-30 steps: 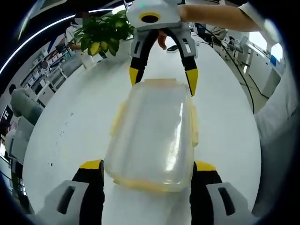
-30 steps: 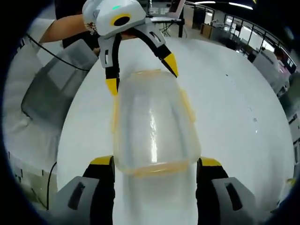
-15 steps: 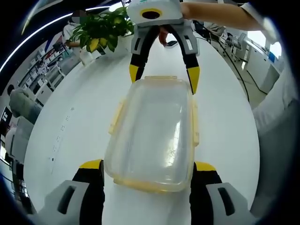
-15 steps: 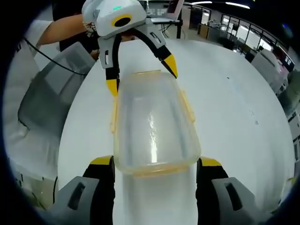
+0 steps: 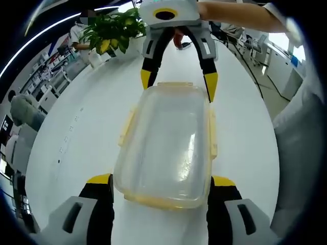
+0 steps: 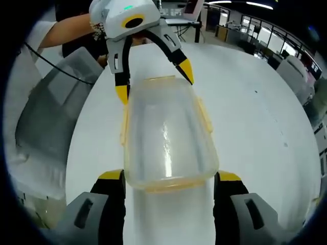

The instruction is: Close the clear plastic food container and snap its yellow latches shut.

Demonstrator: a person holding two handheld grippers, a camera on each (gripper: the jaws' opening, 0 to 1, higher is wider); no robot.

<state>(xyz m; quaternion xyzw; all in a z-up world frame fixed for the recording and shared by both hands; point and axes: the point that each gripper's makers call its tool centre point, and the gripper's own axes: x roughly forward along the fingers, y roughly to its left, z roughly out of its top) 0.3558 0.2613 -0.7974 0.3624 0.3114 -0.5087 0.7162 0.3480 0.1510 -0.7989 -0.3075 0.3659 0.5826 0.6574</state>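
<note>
The clear plastic container [image 5: 166,143] with its lid on hangs over the white table [image 5: 87,127], held lengthwise between both grippers. Its yellow side latches [image 5: 212,135] flare outward, and yellow strips run along both ends. My left gripper [image 5: 161,179] clamps the near end in the left gripper view, its yellow-tipped jaws pressed against the two corners. The right gripper [image 5: 178,81] grips the far end there. In the right gripper view the container [image 6: 166,138] sits between my right gripper [image 6: 168,177] near me and the left gripper [image 6: 153,84] beyond.
A potted plant [image 5: 110,33] stands at the table's far edge. A person's bare arm [image 5: 240,15] and light sleeve [image 5: 301,117] are on the right. A grey chair [image 6: 56,107] stands beside the table [image 6: 255,117]. Office desks lie beyond.
The surroundings have slid a little while the container kept its place between both grippers. The container looked blurred one second ago and is sharp now.
</note>
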